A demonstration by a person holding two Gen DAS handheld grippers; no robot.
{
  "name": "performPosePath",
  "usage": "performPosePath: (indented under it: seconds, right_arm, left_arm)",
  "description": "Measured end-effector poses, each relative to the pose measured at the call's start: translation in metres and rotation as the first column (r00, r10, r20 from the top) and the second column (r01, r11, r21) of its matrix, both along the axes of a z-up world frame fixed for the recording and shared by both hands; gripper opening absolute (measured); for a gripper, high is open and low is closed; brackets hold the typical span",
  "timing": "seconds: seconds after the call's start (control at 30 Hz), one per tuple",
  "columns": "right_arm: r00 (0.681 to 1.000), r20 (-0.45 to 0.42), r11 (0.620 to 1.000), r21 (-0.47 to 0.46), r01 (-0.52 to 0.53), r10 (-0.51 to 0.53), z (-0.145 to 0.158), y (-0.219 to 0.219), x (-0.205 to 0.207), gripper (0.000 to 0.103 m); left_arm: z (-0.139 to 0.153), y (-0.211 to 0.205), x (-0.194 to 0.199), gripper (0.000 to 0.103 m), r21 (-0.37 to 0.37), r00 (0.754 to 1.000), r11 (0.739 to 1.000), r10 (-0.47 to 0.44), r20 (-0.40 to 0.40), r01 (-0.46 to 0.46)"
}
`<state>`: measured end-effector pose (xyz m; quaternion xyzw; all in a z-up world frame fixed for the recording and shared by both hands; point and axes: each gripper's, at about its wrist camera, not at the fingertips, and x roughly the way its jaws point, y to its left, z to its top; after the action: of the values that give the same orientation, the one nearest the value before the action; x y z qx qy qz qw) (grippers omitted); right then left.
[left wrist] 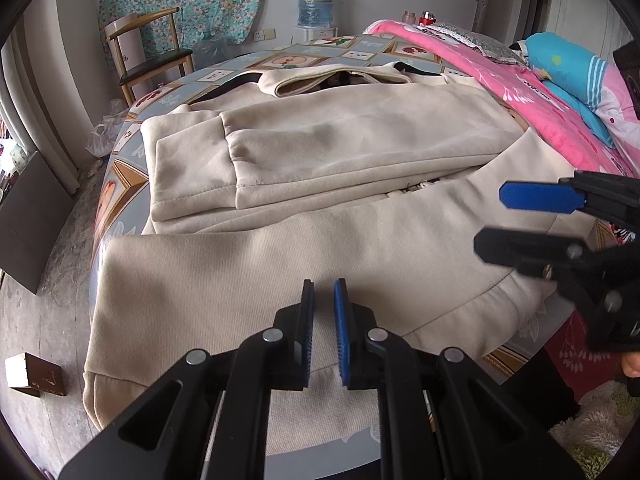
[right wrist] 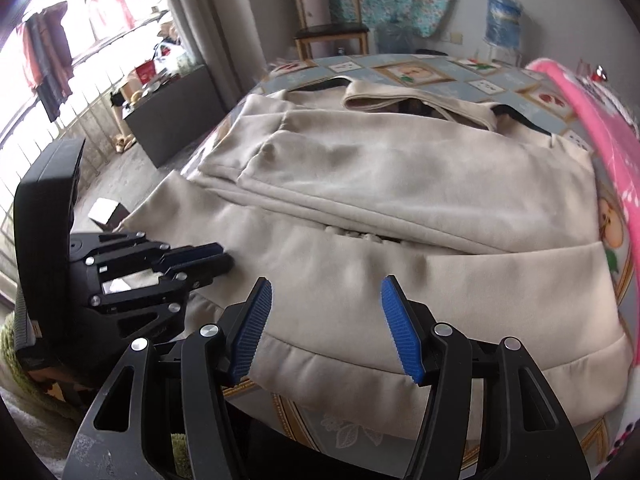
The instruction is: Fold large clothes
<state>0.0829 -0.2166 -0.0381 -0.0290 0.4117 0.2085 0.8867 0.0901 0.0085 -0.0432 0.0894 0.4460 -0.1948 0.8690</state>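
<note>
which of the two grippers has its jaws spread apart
The right gripper: its blue pads stand wide apart above the beige jacket, with nothing between them. The left gripper is nearly closed, with only a narrow slit between its pads.

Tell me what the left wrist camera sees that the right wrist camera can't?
Only the left wrist view shows the blue pillow on the pink blanket.

Only the right wrist view shows the bright window with clothes hanging by it.

Both show the beige coat on the bed, the chair, the water jug, and both grippers: the left gripper nearly shut and empty, the right gripper open above the coat's hem.
</note>
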Motion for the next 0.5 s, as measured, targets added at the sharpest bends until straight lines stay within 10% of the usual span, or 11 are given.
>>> performPosePath:
  seconds: [0.3,0.5]
  right_arm:
    - [0.998,-0.067,1.0,-0.023,-0.008,0.006,-0.027,0.006,0.012,0.056]
    - [0.997,-0.073,1.0,-0.023,-0.013,0.012,-0.028,0.008,0.014,0.056]
  left_arm:
    - [0.026,0.044,-0.003,0.013,-0.062,0.989,0.993,0.111,0.102,-0.105]
    - [0.038,0.099,0.006,0.043,-0.108,0.963,0.966,0.247,0.11,-0.236]
